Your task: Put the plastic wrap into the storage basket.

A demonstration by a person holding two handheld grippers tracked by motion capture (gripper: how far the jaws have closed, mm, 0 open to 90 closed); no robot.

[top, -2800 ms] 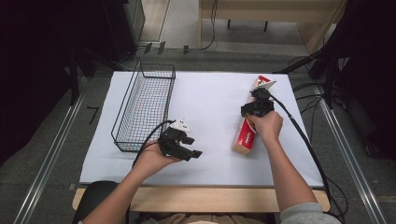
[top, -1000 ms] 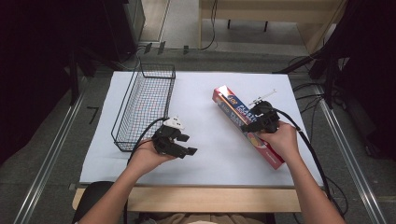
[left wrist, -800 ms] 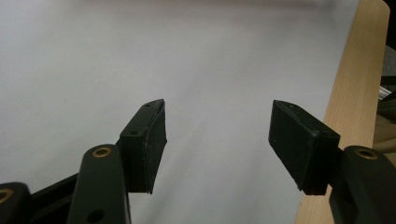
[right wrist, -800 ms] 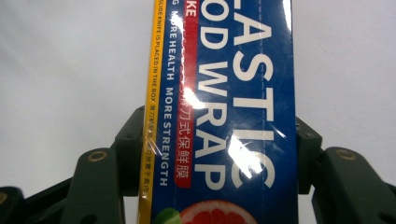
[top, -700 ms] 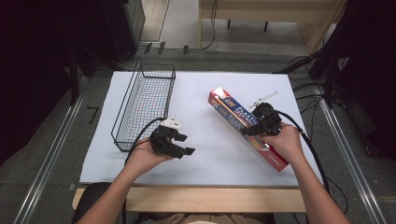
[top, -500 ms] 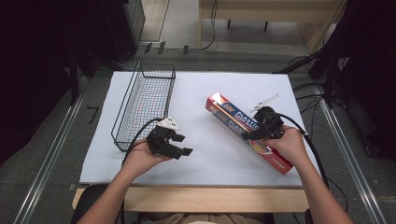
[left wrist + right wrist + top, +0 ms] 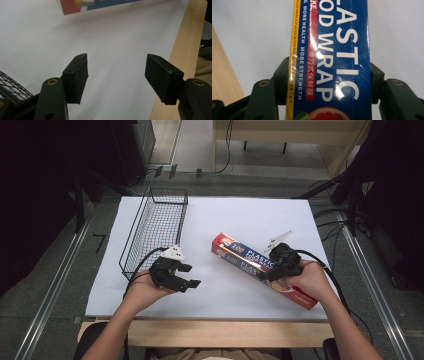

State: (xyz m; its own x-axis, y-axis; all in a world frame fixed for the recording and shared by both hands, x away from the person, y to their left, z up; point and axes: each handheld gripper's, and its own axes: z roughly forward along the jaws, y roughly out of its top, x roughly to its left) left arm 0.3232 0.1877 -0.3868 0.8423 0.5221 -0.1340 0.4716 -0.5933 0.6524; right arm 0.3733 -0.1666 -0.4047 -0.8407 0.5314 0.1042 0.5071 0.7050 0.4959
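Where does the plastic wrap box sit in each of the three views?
High view: wrap box lies slanted right of centre, right gripper shut on it.
Left gripper view: its end at the top edge.
Right gripper view: centre, between the jaws.
Shared landmark: white table sheet.

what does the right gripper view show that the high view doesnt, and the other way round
Right gripper view: the small print on the plastic wrap box, its yellow edge strip, and the right tongs pressed on both its sides. High view: the wire basket and the left tongs, open with nothing between them. Both: the box, the white table cover and the wooden table edge.
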